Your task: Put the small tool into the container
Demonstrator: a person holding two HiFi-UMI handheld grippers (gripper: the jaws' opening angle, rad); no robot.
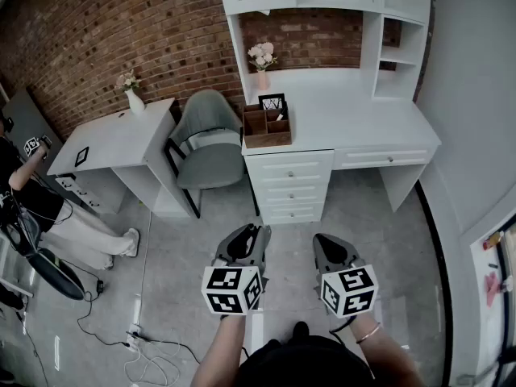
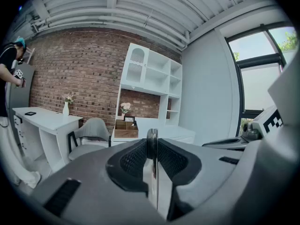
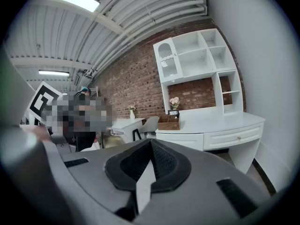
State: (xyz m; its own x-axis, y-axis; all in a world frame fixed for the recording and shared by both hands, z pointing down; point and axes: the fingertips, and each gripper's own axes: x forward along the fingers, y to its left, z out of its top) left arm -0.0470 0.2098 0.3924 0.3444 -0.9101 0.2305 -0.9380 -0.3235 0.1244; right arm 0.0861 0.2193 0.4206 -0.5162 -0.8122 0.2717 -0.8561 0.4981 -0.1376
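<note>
We hold a thin metal piece [image 2: 151, 136] pinched edge-on between the jaws of the left tool [image 2: 151, 150]. Its rounded top stands just above the jaw tips. We cannot tell what kind of piece it is, and the head view does not show it clearly.

The right tool [image 3: 151, 143] has its jaws pressed together with nothing between them. In the head view the left tool [image 1: 251, 232] and the right tool [image 1: 326, 242] hang side by side over the floor [image 1: 185, 264], a little apart, and both point forward.

The box [image 1: 267, 126] is well ahead of both tools, on the near left corner of the white counter [image 1: 355, 115]. It is wooden, open on top and split into compartments. The left gripper view shows the box [image 2: 126, 129] just above and left of the jaw tips. The right gripper view shows the box [image 3: 169, 123] above and right of them.

A small frame [image 1: 272, 101] stands just behind the box. Farther back is a pink vase [image 1: 262, 76] with flowers. Drawers [image 1: 290, 185] sit under the counter, below the box.

A grey chair [image 1: 205, 139] stands ahead and left of the left tool. Beyond the chair is a side counter [image 1: 113, 139] with a white vase [image 1: 135, 101] on it. A person [image 1: 28, 192] stands far to the left, and cables [image 1: 145, 353] lie on the floor left of the left tool.
</note>
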